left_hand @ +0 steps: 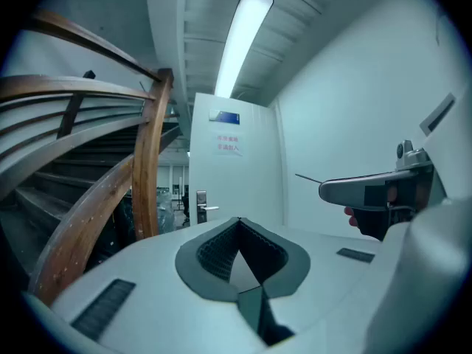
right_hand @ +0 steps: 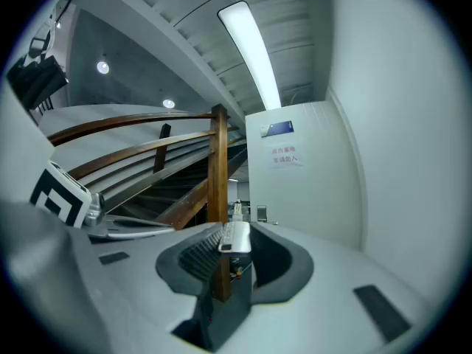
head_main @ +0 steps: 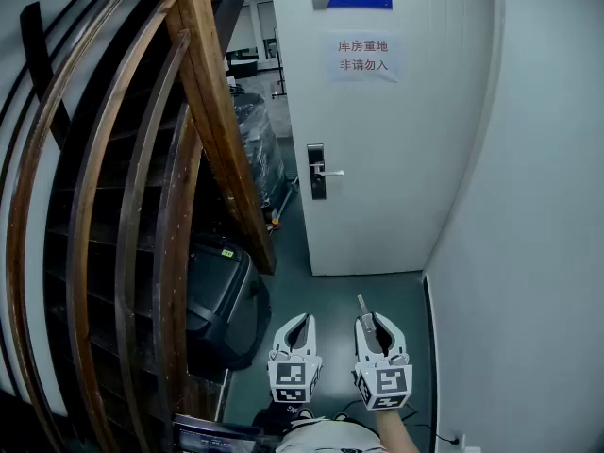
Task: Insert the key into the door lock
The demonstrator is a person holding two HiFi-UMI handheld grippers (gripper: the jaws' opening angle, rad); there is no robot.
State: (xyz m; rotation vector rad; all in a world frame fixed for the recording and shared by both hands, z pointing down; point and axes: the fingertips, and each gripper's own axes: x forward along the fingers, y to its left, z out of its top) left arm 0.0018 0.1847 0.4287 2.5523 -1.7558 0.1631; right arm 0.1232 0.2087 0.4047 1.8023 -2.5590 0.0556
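The white door [head_main: 377, 130] stands closed ahead, with its dark lock plate [head_main: 317, 172] and silver handle [head_main: 330, 172] on its left edge. Low in the head view my right gripper [head_main: 375, 321] is shut on the key [head_main: 361, 303], whose metal blade sticks forward towards the door. In the right gripper view the key [right_hand: 236, 232] sits pinched between the jaws, with the lock [right_hand: 262, 213] small and far beyond. My left gripper [head_main: 303, 319] hangs beside it, jaws closed together on nothing. The left gripper view shows the lock [left_hand: 201, 201] far off and the right gripper [left_hand: 369, 190] alongside.
A curved wooden stair railing [head_main: 212, 111] fills the left side. A black bin [head_main: 222, 295] sits on the floor by the stairs. A plain white wall [head_main: 538, 253] runs close on the right. Plastic-wrapped goods [head_main: 255, 140] stand left of the door, and a paper notice [head_main: 363, 57] hangs on the door.
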